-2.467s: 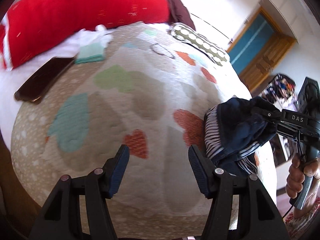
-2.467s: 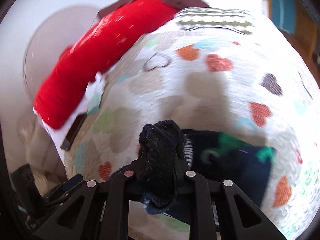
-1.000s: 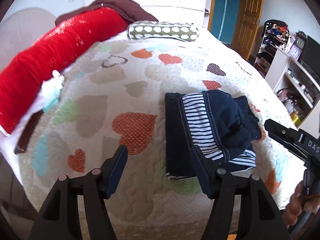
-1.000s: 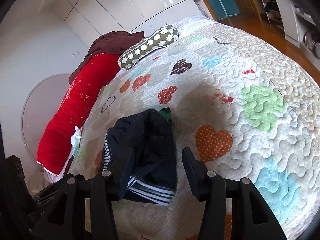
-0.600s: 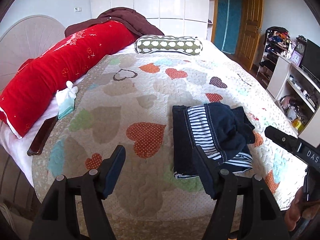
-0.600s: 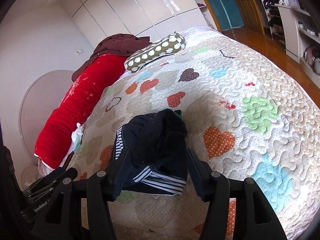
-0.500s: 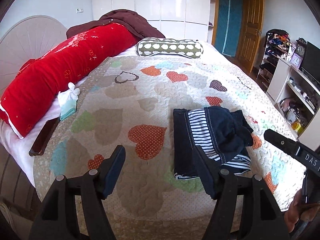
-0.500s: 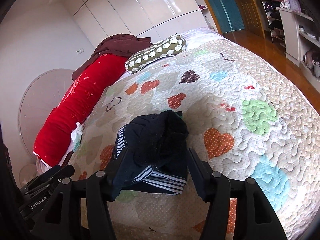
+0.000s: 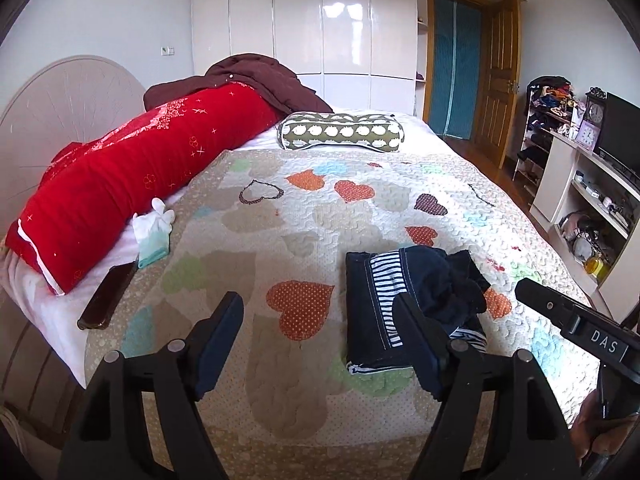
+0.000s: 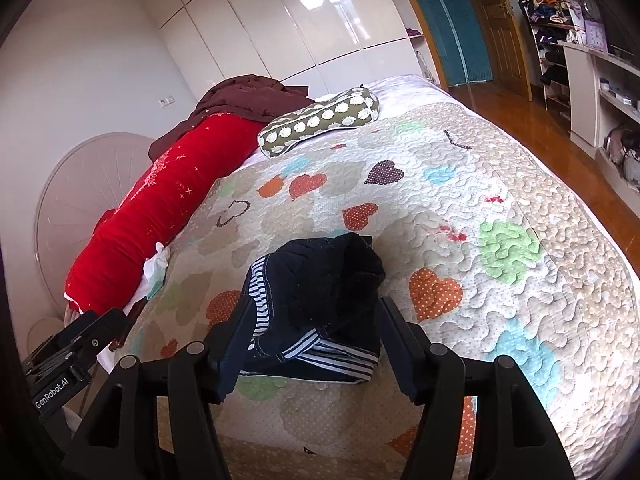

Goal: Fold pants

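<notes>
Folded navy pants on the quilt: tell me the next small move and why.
Probably bring the right tool down and press the bunched top layer flat. The navy pants with striped lining lie folded on the heart-patterned quilt, but the upper fold stands in a rumpled hump. Both tools' jaws are opening, gripping nothing.

Pants (image 9: 404, 304) on quilt (image 9: 304, 216), bolster (image 9: 132, 184) left (phone (image 9: 106, 298) beside it)

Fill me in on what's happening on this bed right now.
A person holds a gripper in each hand over a heart-patterned quilt. The dark pants lie on it in a folded bundle, striped lining showing, and neither gripper holds them. The left gripper and right gripper both have their jaws opening, with nothing pressed between them. The folding looks done or nearly so.
</notes>
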Action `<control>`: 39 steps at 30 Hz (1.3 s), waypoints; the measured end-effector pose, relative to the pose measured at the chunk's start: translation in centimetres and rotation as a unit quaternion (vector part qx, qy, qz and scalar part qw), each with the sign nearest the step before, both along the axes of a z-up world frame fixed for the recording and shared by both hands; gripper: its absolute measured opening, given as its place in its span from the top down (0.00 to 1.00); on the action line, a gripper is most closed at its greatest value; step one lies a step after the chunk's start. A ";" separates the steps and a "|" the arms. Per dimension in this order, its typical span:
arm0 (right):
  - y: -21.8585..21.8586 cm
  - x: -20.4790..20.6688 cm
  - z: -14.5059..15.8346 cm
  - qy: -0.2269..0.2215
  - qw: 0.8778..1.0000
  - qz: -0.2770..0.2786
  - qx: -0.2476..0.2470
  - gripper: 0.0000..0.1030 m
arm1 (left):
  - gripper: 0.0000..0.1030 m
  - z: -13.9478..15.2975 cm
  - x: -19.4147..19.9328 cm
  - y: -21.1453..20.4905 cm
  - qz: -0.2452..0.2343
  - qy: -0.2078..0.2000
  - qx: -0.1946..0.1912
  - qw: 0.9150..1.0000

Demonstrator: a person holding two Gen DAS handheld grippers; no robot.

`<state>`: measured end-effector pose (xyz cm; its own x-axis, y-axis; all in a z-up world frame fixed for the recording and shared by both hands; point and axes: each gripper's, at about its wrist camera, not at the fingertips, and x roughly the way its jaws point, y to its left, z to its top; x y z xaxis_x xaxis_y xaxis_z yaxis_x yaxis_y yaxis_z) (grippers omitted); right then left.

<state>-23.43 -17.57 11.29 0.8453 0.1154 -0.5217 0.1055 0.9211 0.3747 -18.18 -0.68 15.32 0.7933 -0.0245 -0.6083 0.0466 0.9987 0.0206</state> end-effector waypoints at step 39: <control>-9.0 9.5 -9.2 0.085 0.975 0.015 0.206 0.26 | 0.26 -12.7 17.0 1.4 -0.086 0.246 -0.211 0.942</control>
